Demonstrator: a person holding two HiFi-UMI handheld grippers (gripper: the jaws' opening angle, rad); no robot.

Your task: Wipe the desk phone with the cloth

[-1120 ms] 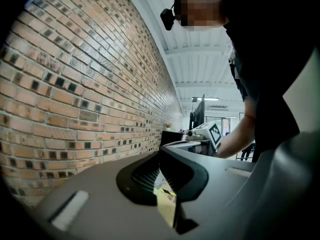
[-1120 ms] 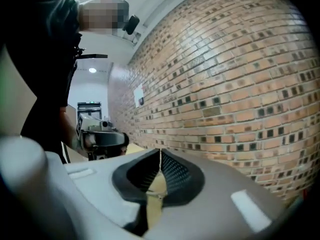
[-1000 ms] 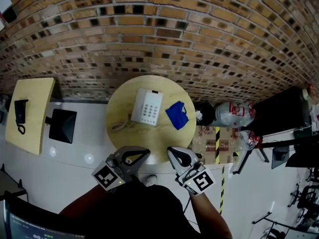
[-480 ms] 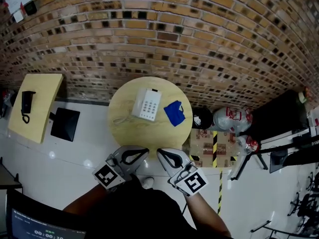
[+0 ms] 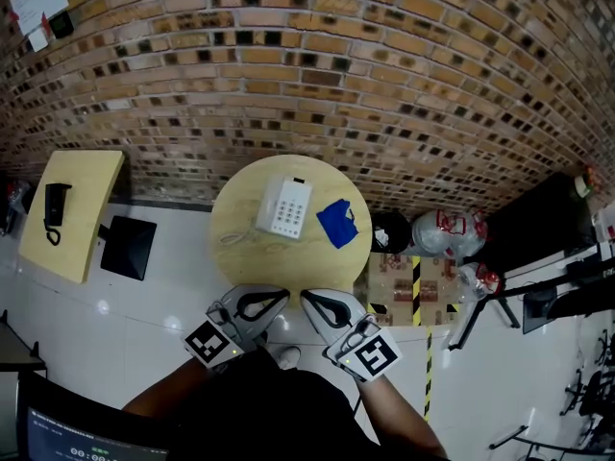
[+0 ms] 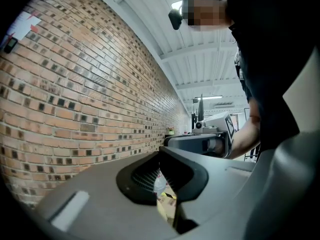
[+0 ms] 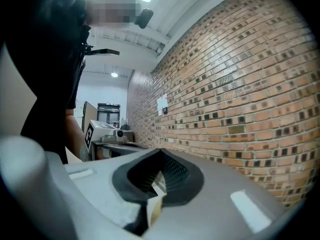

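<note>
One desk phone (image 5: 284, 208), one cloth (image 5: 337, 224) on the table (image 5: 238, 250); left gripper (image 5: 283, 295) and right gripper (image 5: 307, 297) jaws closed, empty.

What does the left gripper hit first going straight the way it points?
Probably the right gripper: its fingers show just beyond the left gripper's, and in the head view the two angle toward each other by the round table's near rim. Depth unclear; it might slip past.

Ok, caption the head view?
Left gripper and right gripper, shut and empty, before the round table bearing desk phone and blue cloth.
</note>
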